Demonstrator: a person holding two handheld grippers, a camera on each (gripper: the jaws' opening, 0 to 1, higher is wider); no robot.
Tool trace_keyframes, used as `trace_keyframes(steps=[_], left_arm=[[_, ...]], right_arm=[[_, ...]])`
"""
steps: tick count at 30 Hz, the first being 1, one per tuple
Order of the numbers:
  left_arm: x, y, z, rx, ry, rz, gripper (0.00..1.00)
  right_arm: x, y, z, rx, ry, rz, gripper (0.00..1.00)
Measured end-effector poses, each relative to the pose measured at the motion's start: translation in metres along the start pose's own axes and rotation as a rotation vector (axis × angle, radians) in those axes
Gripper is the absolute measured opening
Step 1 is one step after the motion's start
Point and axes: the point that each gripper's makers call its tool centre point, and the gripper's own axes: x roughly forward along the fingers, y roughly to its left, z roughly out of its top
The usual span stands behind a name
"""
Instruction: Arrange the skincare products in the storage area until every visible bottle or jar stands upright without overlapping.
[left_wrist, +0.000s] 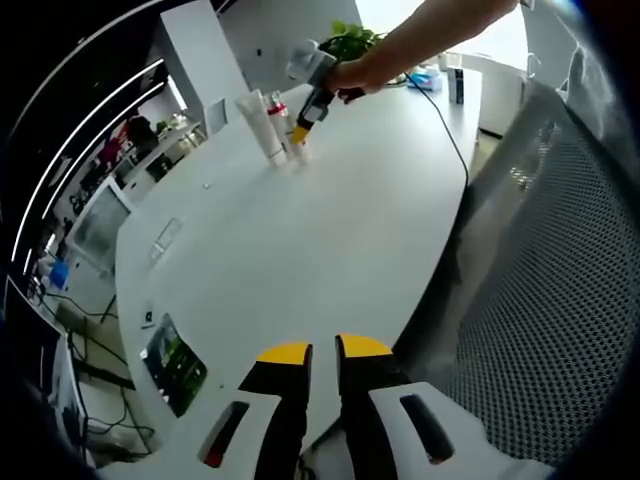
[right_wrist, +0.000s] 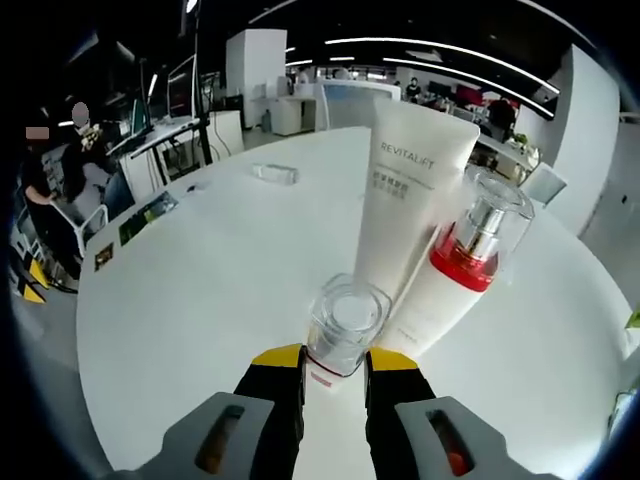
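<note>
Your right gripper (right_wrist: 322, 368) stood at 6 o'clock in the right gripper view, jaws clamped on the small clear-capped bottle (right_wrist: 343, 325). Just past it, toward 1 o'clock, the white tube (right_wrist: 408, 195) and the red-collared pump bottle (right_wrist: 458, 270) stood upright, crowded against each other. I judged the job nearly done, with spacing left to settle. Your left gripper (left_wrist: 312, 350) hung back, jaws almost together and empty. The white table (left_wrist: 300, 260) was broad; an open office lay beyond.
</note>
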Motion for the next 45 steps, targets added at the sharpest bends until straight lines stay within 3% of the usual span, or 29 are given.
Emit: trace_keyframes(steps=[45], left_arm=[[0.001, 0.003, -0.004, -0.010, 0.016, 0.010, 0.08]], right_arm=[[0.014, -0.009, 0.014, -0.049, -0.015, -0.082, 0.15]])
